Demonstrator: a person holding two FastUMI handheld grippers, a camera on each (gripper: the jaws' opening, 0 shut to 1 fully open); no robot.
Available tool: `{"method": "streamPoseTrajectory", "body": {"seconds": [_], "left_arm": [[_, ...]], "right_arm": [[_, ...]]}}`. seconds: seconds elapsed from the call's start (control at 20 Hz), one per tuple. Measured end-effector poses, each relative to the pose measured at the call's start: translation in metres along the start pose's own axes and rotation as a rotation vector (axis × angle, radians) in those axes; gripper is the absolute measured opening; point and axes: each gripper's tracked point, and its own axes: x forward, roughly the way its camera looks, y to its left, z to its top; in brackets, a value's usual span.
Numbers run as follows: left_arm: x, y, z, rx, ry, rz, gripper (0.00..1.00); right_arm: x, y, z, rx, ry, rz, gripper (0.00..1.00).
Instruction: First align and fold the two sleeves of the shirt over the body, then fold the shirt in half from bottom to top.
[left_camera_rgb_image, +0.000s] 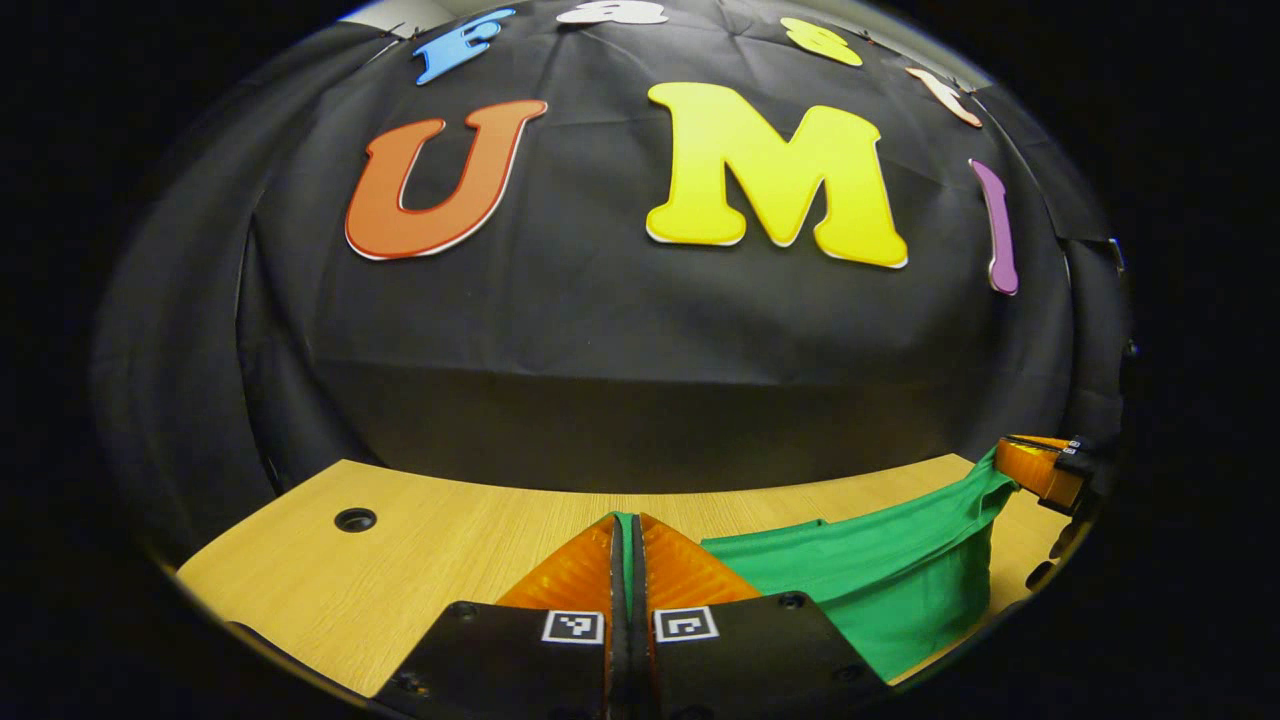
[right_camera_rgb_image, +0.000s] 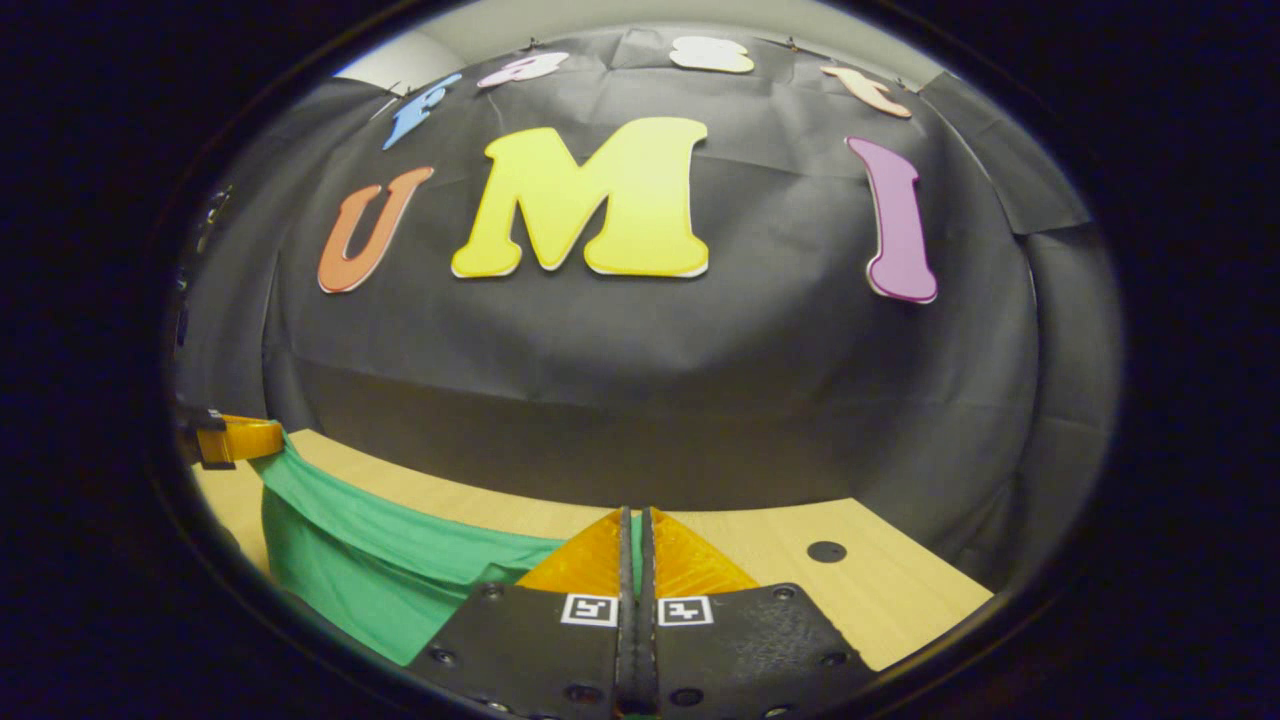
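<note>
A green shirt (left_camera_rgb_image: 880, 580) hangs stretched between the two grippers above the wooden table (left_camera_rgb_image: 400, 560). My left gripper (left_camera_rgb_image: 628, 530) is shut on one edge of the shirt, with a thin strip of green cloth showing between its fingers. In the left gripper view the right gripper (left_camera_rgb_image: 1040, 470) holds the far end of the cloth at the right edge. My right gripper (right_camera_rgb_image: 637, 525) is shut on the shirt (right_camera_rgb_image: 370, 570) too, green cloth pinched between its fingers. The left gripper (right_camera_rgb_image: 230, 440) shows at the left edge of the right gripper view, holding the other end.
The black cloth wall (left_camera_rgb_image: 620, 330) stands close behind the table's far edge. A round cable hole (left_camera_rgb_image: 355, 519) sits in the tabletop at the left, and another hole (right_camera_rgb_image: 826, 551) at the right of the table (right_camera_rgb_image: 900, 590).
</note>
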Motion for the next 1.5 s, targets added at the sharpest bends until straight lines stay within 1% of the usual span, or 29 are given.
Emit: {"method": "streamPoseTrajectory", "body": {"seconds": [0.1, 0.2, 0.3, 0.4, 0.5, 0.65, 0.75, 0.8, 0.85, 0.9, 0.95, 1.0, 1.05, 1.1, 1.15, 1.2, 1.25, 1.3, 1.35, 1.45, 1.5], "left_arm": [[0.033, 0.001, -0.01, -0.026, 0.022, -0.012, 0.06], [0.057, 0.001, -0.023, -0.009, 0.045, -0.019, 0.07], [0.073, -0.004, -0.04, 0.024, 0.073, -0.033, 0.06], [0.079, -0.002, -0.051, 0.052, 0.098, -0.031, 0.07], [0.086, -0.001, -0.062, 0.034, 0.108, -0.04, 0.07], [0.087, 0.0, -0.071, 0.032, 0.124, -0.024, 0.08], [0.087, 0.002, -0.07, 0.002, 0.106, -0.015, 0.13], [0.085, 0.002, -0.069, -0.01, 0.099, -0.012, 0.22], [0.085, 0.003, -0.069, -0.022, 0.096, -0.012, 0.27], [0.083, 0.004, -0.068, -0.027, 0.089, -0.009, 0.47], [0.083, 0.003, -0.068, -0.026, 0.083, -0.012, 0.65], [0.082, 0.001, -0.066, -0.02, 0.073, -0.021, 0.66], [0.081, -0.001, -0.064, -0.006, 0.061, -0.028, 0.74], [0.08, -0.002, -0.063, 0.005, 0.05, -0.029, 0.92], [0.078, -0.001, -0.06, 0.01, 0.042, -0.023, 1.0], [0.077, 0.001, -0.061, 0.009, 0.03, -0.016, 1.0], [0.076, 0.003, -0.058, 0.002, 0.019, -0.005, 1.0], [0.074, 0.006, -0.056, -0.006, 0.005, 0.012, 1.0], [0.07, 0.011, -0.055, -0.011, -0.007, 0.031, 1.0], [0.059, 0.008, -0.045, -0.002, -0.036, 0.028, 1.0], [0.054, 0.008, -0.037, 0.003, -0.069, 0.028, 1.0]], "right_arm": [[0.034, -0.003, -0.012, 0.012, 0.031, -0.012, 0.0], [0.061, -0.007, -0.03, 0.013, 0.071, -0.023, 0.0], [0.078, -0.01, -0.052, 0.027, 0.117, -0.036, 0.0], [0.089, -0.012, -0.07, 0.023, 0.135, -0.047, 0.0], [0.097, -0.015, -0.079, 0.01, 0.146, -0.049, 0.0], [0.099, -0.012, -0.084, 0.004, 0.148, -0.042, 0.0], [0.098, -0.012, -0.086, 0.003, 0.148, -0.046, 0.0], [0.098, -0.014, -0.085, 0.018, 0.144, -0.049, 0.0], [0.099, -0.017, -0.086, 0.043, 0.143, -0.051, 0.04], [0.1, -0.02, -0.086, 0.071, 0.143, -0.056, 0.07], [0.096, -0.023, -0.084, 0.096, 0.136, -0.06, 0.07], [0.096, -0.023, -0.083, 0.11, 0.115, -0.052, 0.1], [0.094, -0.022, -0.08, 0.111, 0.09, -0.042, 0.29], [0.091, -0.019, -0.076, 0.096, 0.066, -0.031, 0.35], [0.089, -0.014, -0.074, 0.07, 0.049, -0.026, 0.54], [0.089, -0.012, -0.072, 0.04, 0.04, -0.03, 0.74], [0.088, -0.011, -0.072, 0.021, 0.031, -0.03, 0.99], [0.085, -0.012, -0.071, 0.012, 0.023, -0.038, 1.0], [0.081, -0.012, -0.068, 0.016, 0.006, -0.036, 0.96], [0.071, -0.011, -0.061, 0.021, -0.03, -0.039, 0.94], [0.064, -0.013, -0.057, 0.011, -0.042, -0.052, 0.95]]}}
